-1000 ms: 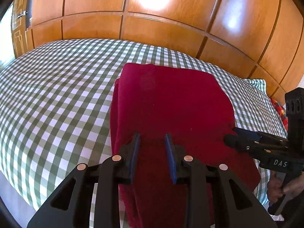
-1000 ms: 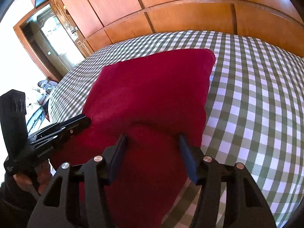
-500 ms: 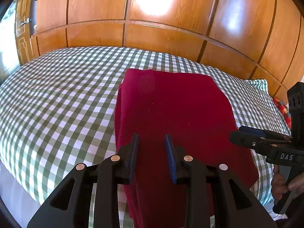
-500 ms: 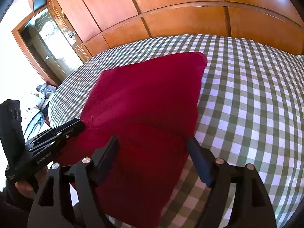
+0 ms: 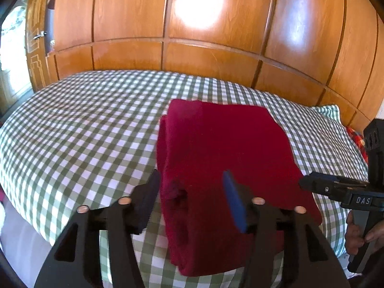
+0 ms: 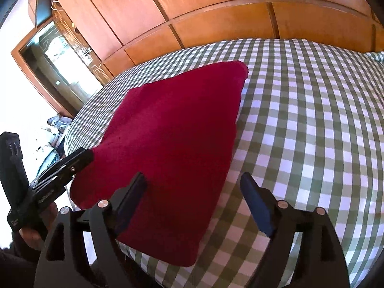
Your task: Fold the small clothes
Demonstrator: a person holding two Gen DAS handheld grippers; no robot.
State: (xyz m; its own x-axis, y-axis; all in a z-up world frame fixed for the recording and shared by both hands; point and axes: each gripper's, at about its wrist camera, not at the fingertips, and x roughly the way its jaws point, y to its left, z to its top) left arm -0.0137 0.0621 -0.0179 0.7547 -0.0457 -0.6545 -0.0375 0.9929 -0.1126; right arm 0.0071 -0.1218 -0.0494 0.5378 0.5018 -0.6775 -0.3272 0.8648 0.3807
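A dark red folded garment (image 5: 223, 158) lies flat on the green-and-white checked bed (image 5: 84, 129), its near end at the bed's front edge. It also shows in the right wrist view (image 6: 172, 144). My left gripper (image 5: 190, 184) is open and empty, just above the garment's near left corner. My right gripper (image 6: 193, 184) is open and empty, above the garment's near right edge. Each gripper shows in the other's view: the right one (image 5: 336, 187) at the far right, the left one (image 6: 62, 165) at the far left.
A wooden panelled wardrobe (image 5: 192, 24) stands behind the bed. A checked pillow (image 5: 328, 112) and something red-patterned (image 5: 357, 139) lie at the bed's right end. A doorway (image 6: 60, 67) opens to the left. The bed's front edge (image 5: 72, 228) drops off below the grippers.
Both grippers have opened wider and drawn back from the garment, letting it go. The garment lies still on the bed.
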